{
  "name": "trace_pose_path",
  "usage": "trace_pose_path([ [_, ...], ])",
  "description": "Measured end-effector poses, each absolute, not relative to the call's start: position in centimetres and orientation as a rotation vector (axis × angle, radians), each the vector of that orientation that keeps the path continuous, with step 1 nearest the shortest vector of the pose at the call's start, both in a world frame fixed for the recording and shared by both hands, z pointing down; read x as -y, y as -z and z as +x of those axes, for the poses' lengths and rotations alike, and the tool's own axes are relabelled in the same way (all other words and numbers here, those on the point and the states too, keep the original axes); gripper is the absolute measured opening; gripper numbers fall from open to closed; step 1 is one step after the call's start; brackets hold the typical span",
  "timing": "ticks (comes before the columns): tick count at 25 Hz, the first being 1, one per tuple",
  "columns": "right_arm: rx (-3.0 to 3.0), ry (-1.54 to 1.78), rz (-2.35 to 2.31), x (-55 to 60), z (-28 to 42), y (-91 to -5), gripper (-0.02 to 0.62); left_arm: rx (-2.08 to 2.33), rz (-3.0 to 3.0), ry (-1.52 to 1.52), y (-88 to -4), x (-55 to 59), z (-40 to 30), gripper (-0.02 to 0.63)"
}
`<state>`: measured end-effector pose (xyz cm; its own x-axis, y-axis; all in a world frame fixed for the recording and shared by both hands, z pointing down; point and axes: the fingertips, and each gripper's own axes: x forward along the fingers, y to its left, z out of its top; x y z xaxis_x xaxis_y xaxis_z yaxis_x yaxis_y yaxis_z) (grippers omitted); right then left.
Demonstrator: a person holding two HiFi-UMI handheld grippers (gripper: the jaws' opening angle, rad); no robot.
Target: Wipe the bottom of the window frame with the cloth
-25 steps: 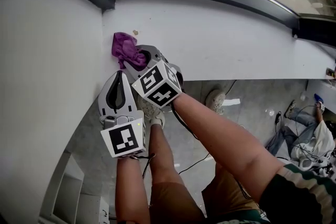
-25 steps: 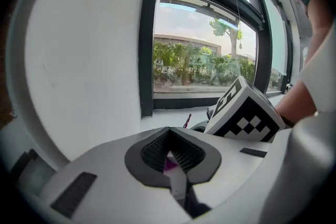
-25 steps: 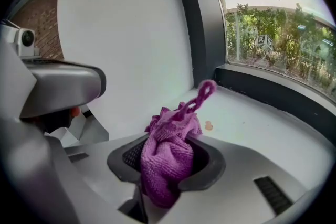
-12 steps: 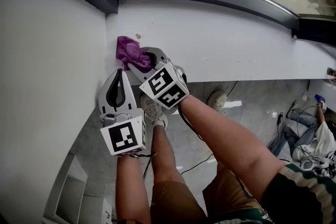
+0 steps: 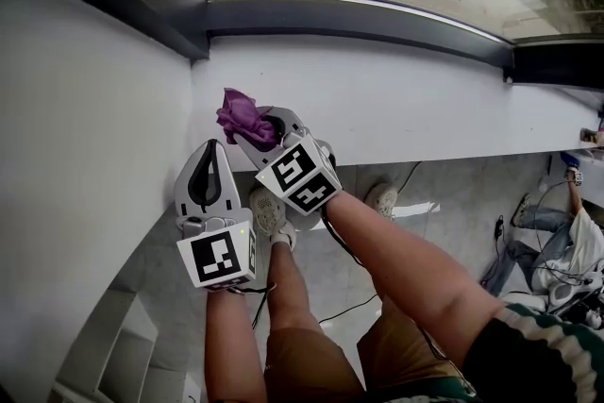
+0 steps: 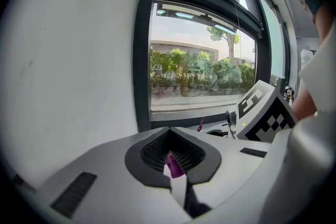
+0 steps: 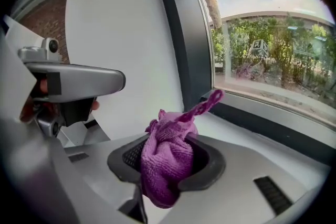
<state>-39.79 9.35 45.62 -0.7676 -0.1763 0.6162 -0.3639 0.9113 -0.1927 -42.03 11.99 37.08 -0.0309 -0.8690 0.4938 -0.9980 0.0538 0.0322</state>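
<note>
My right gripper (image 5: 260, 125) clamps the bunched cloth (image 5: 241, 113) over the sill (image 5: 425, 99) at 11 o'clock. My left gripper (image 5: 211, 148) sits closed, apparently empty. I judge 0 strokes made; the frame bottom (image 5: 377, 15) at 12 o'clock awaits.

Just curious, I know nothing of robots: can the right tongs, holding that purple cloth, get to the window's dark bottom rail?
Probably yes. The right tongs grip the cloth over the white sill, and nothing lies between them and the bottom rail.

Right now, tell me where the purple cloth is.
In the head view the purple cloth is clamped in the right gripper, at the left end of the white sill, beside the left gripper.
</note>
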Motion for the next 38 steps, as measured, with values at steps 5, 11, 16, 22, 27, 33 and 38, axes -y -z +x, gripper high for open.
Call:
trace_pose_path([
  [5,2.474,-0.404,0.392,-8.4,-38.0,-41.3,0.147,1.973,1.881,-0.451,-32.2,-10.6,-41.4,0.005],
  [11,2.485,-0.403,0.446,-6.9,-32.7,-39.3,0.147,1.937,1.923,-0.489,-32.0,-9.3,-37.2,0.005],
  [16,2.473,-0.284,0.551,-8.8,-34.1,-36.9,0.147,1.927,2.018,-0.398,-31.4,-11.5,-40.0,0.005],
  [22,2.490,-0.296,0.568,-10.3,-28.1,-28.1,0.147,1.895,2.070,-0.454,-24.3,-12.3,-35.2,0.005],
  [27,2.544,-0.357,0.608,-5.3,-21.6,-21.7,0.147,1.857,2.084,-0.540,-19.3,-7.0,-29.5,0.005],
  [33,2.599,-0.296,0.612,-5.6,-17.8,-13.9,0.147,1.829,2.196,-0.552,-12.2,-5.7,-24.7,0.005],
  [38,2.654,-0.290,0.661,-6.8,-15.3,-7.8,0.147,1.759,2.251,-0.585,-7.3,-5.5,-21.2,0.006],
])
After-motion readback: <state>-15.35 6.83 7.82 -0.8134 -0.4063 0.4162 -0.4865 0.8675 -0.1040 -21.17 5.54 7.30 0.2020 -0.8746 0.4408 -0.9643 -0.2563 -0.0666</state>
